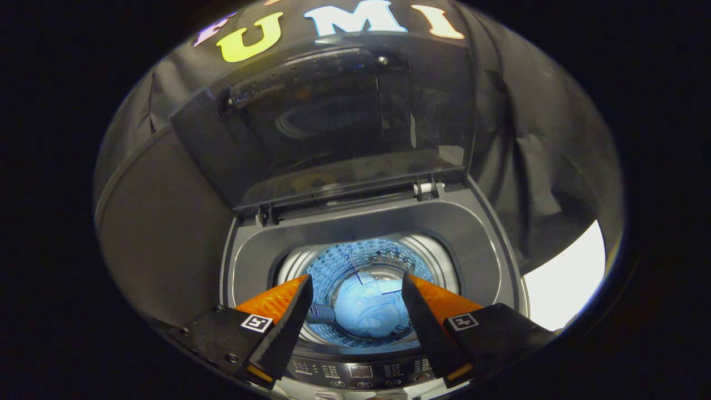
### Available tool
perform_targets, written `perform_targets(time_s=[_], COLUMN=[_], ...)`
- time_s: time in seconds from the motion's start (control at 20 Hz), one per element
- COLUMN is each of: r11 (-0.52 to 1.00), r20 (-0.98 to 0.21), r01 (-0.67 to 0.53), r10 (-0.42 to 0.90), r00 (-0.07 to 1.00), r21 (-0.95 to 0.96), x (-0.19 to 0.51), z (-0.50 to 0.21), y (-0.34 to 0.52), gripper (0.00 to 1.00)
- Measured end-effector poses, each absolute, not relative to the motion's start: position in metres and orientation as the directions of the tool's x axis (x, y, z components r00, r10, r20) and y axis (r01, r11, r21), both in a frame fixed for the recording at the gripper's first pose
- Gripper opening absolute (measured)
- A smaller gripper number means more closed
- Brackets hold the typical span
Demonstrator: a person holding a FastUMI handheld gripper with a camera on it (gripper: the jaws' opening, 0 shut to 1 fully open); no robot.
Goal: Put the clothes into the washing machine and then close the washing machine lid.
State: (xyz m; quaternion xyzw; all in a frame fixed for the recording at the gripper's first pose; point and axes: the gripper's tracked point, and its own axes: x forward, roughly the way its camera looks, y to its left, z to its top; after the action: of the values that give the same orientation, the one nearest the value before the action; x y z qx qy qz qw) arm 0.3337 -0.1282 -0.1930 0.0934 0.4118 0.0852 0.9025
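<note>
Below, a light-blue shirt (369, 311) lay crumpled in the washing machine drum (355, 261), seemingly soft and light; gripper (355, 300) fingers spread, empty, above it; lid (328, 122) upright behind.

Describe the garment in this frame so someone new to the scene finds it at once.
Start at the top-loading washing machine with its lid standing open. Look down into the round drum: the light blue shirt lies bunched at the bottom, seen between the open tool's fingers. It is the only soft, crumpled thing inside the perforated drum wall.
</note>
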Motion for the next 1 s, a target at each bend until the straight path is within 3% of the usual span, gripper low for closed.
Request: perform_targets(time_s=[0.55, 1.0], r11=[0.944, 0.939], r20=[-0.509, -0.257], r01=[-0.113, -0.244], r10=[0.265, 0.305], r00=[0.819, 0.917], r21=[0.31, 0.244], x=[0.342, 0.362], z=[-0.085, 0.045], y=[-0.148, -0.154], gripper=[0.98, 0.98])
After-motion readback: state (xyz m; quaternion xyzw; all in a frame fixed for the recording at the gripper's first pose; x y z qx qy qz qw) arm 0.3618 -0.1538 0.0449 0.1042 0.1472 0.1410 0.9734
